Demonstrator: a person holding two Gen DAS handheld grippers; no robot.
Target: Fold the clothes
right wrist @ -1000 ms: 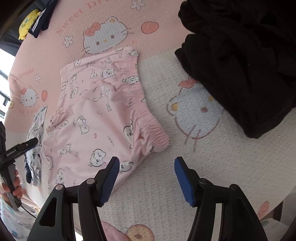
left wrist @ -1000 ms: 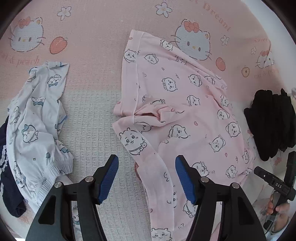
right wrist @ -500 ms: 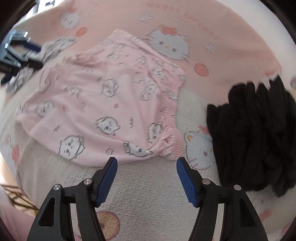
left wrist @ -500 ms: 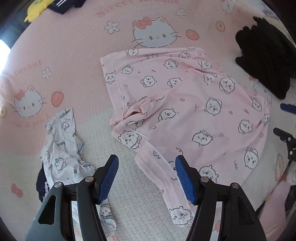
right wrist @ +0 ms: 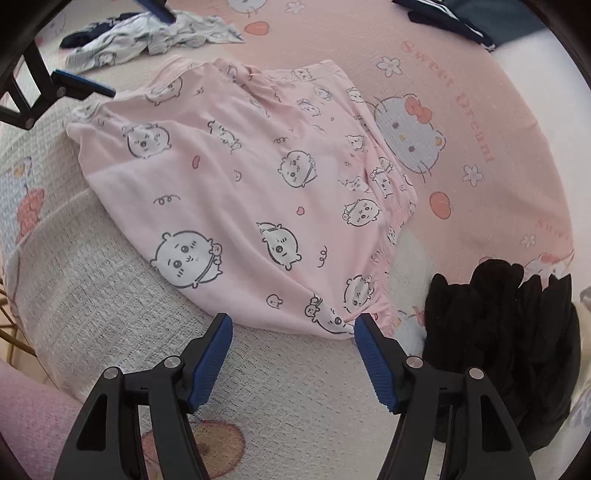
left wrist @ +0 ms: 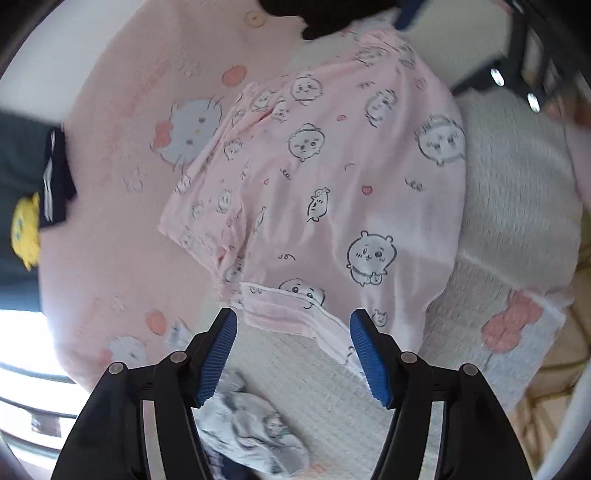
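L gripper (left wrist: pixel 293 354): jaws apart, empty, at the folded-over hem of the pink shorts (left wrist: pixel 332 177). R gripper (right wrist: pixel 293 360): jaws apart, empty, at the shorts' near edge by the waistband. Shorts lie spread on the blanket (right wrist: pixel 295 387). Black garment (right wrist: pixel 509 332) just R of the shorts. White printed garment (right wrist: pixel 147 33) farther off, top L.

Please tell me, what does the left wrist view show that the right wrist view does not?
Only the left wrist view shows a yellow item at the far left edge and the pink garment's turned-up hem between the open left tool. Only the right wrist view shows the "Sweet Dream" lettering and the right tool, open at the garment's corner. Both show the pink printed garment, the black clothes and the cartoon blanket.
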